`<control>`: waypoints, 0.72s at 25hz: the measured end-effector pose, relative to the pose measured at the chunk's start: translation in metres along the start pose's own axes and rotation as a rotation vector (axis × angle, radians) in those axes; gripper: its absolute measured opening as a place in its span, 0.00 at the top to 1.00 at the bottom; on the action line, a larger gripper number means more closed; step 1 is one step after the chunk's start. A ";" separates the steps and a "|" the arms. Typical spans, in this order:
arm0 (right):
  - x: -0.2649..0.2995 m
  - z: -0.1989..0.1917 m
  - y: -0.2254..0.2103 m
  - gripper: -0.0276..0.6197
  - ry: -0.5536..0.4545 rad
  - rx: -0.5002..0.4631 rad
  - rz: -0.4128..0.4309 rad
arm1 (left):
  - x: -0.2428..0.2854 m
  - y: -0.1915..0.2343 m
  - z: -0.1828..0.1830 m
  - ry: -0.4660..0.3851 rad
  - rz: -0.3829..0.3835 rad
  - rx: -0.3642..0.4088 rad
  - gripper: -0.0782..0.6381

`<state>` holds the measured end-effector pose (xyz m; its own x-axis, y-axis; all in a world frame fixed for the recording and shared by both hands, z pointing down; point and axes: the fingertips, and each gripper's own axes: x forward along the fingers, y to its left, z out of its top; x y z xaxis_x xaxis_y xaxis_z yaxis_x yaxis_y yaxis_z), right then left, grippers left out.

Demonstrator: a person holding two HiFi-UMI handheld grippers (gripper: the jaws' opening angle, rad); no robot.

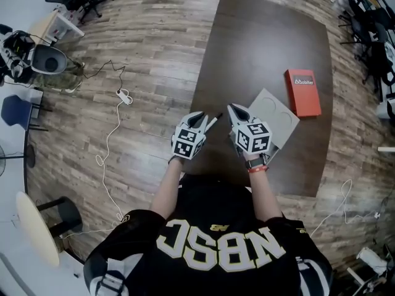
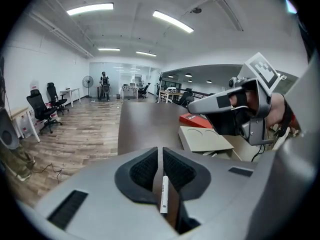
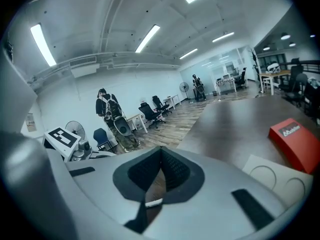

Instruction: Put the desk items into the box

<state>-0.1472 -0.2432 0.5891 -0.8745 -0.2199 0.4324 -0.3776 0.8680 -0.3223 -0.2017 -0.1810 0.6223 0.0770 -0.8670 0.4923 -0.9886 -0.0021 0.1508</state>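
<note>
Both grippers hang side by side over the near edge of the dark desk (image 1: 265, 48). My left gripper (image 1: 201, 118) (image 2: 161, 155) is shut on a thin white pen (image 2: 163, 194), whose dark tip (image 1: 214, 119) sticks out past the jaws. My right gripper (image 1: 234, 110) (image 3: 161, 151) has its jaw tips together; a small white piece (image 3: 153, 202) shows low in the gap, and I cannot tell what it is. Just right of the right gripper lies the flat beige cardboard box (image 1: 278, 113) (image 2: 205, 138) (image 3: 272, 176). A red box (image 1: 302, 91) (image 2: 192, 119) (image 3: 295, 136) lies beyond it.
The desk stands on a wood floor (image 1: 142, 54). A white cable (image 1: 114, 134) trails over the floor at the left. Office chairs (image 2: 42, 111) and other desks stand further off. A person (image 3: 107, 109) stands by the wall in the right gripper view.
</note>
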 end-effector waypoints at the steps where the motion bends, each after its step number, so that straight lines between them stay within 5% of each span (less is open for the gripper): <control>1: 0.001 -0.002 -0.001 0.95 0.003 0.004 -0.005 | 0.002 0.000 -0.002 0.008 -0.006 0.002 0.87; 18: -0.005 -0.022 -0.006 0.95 0.053 0.025 -0.073 | 0.045 -0.013 -0.064 0.165 -0.123 0.019 0.72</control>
<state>-0.1340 -0.2378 0.6075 -0.8270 -0.2580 0.4995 -0.4481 0.8391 -0.3085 -0.1773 -0.1882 0.6972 0.2164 -0.7662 0.6051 -0.9725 -0.1144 0.2030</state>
